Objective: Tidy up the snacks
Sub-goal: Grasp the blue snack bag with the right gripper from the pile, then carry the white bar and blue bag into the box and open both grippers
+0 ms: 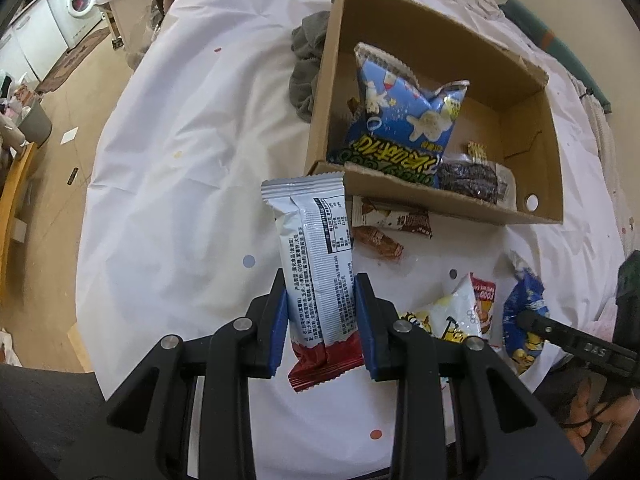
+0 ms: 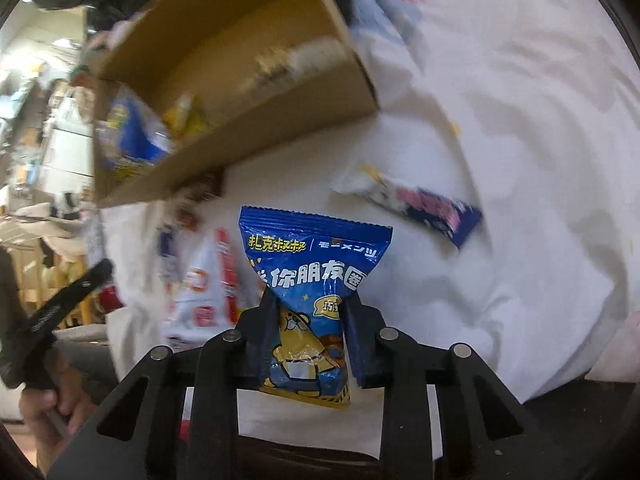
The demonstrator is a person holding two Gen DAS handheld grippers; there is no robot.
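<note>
Right now my left hand-held gripper [image 1: 320,312] pinches a white snack bar [image 1: 316,264] with a red end, label side up, pads pressed on both its sides – it hangs above the white sheet [image 1: 180,160], just short of the cardboard box [image 1: 532,208]. My right hand-held gripper [image 2: 308,332] is clamped on a blue snack bag [image 2: 316,280] with a cartoon bear, jaws squeezing its middle so the top fans out; it too sits short of the box, on the near side.

Inside the box: a blue popcorn-print bag [image 1: 404,120] leaning on the near wall, a dark wrapped snack [image 1: 472,182] beside it.

Just outside the box's near wall lie a brown-and-white wrapper [image 1: 394,216] and a small brown candy [image 1: 378,240]. Nearer to me from the box – a white and yellow bag [image 1: 452,316].

Right of the box in the right wrist view, a blue and white bar [image 2: 416,204] lies flat on the sheet, blurred. A grey cloth [image 1: 306,68] is bunched against the box's far left wall.
</note>
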